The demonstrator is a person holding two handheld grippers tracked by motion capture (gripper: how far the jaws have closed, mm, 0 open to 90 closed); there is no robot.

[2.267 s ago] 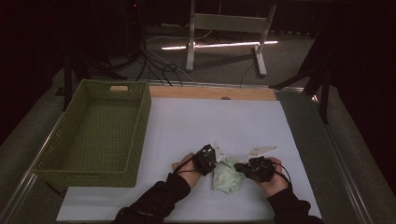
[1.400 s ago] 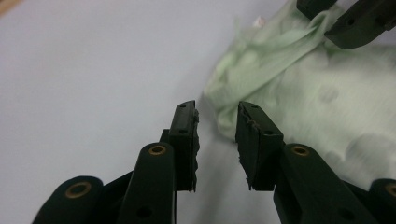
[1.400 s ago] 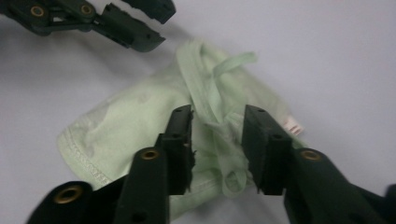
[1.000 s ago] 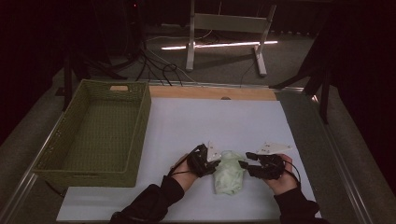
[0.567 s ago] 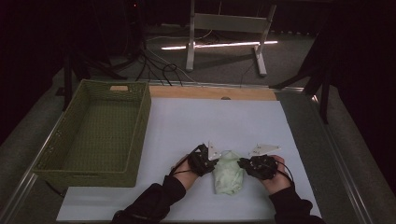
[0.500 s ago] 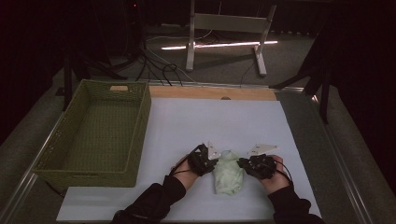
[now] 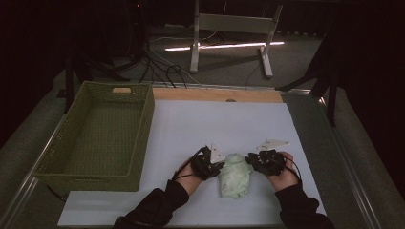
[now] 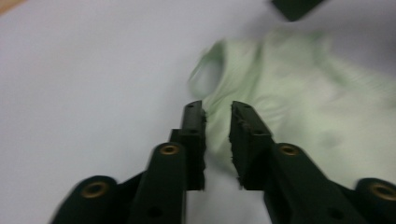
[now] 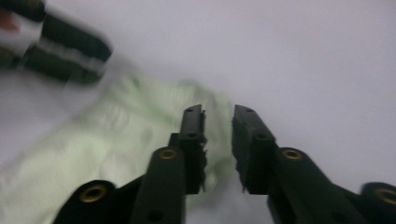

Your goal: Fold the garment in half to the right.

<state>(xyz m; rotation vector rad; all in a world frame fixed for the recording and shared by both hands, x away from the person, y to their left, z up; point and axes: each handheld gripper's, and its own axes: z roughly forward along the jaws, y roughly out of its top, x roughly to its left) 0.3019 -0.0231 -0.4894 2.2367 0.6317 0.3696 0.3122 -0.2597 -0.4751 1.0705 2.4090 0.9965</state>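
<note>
A pale green cloth [image 7: 234, 175] lies bunched in an oblong bundle on the white sheet, near the front. My left gripper [image 7: 218, 167] is at its far left corner and my right gripper [image 7: 249, 161] at its far right corner. In the left gripper view the jaws [image 8: 217, 109] stand a small gap apart over the cloth's [image 8: 289, 102] edge, and fabric shows in the gap. In the right gripper view the jaws [image 9: 217, 114] are also slightly apart, with the cloth's [image 9: 116, 140] edge under and between them. Both pairs of jaws have just been opening.
A green woven basket [image 7: 147, 119] stands on the left, a hand's width from the left hand. The white sheet [image 7: 215, 124] runs back to a wooden strip [image 7: 215, 94]. A metal table edge [image 7: 344, 157] runs along the right.
Both hands have stayed almost in place at the cloth's far end. The cloth has gone from a looser, flatter heap to a tighter bundle between the grippers.
</note>
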